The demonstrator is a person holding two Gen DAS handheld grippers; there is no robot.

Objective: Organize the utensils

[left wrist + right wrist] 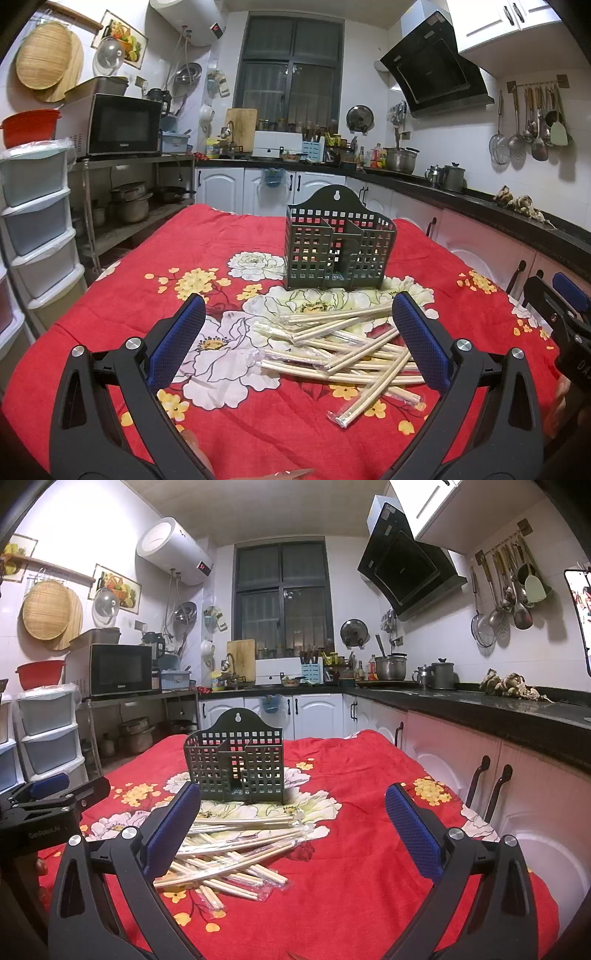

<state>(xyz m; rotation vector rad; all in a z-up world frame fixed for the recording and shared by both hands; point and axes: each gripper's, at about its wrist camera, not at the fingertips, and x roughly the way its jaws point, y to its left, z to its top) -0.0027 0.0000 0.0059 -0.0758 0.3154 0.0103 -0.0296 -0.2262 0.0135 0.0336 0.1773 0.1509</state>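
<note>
A dark green slotted utensil holder (338,247) stands upright on the red flowered tablecloth (236,236); it also shows in the right wrist view (236,768). It looks empty. A loose pile of wrapped wooden chopsticks (347,350) lies in front of it, also seen in the right wrist view (236,849). My left gripper (299,339) is open and empty, above the near side of the pile. My right gripper (291,834) is open and empty, to the right of the pile. Each gripper shows at the edge of the other's view.
The table stands in a kitchen. A dark counter (480,709) with pink cabinet doors runs along the right. Plastic drawers (37,221) and a metal rack with a microwave (122,125) stand to the left. White cabinets are beyond the far edge.
</note>
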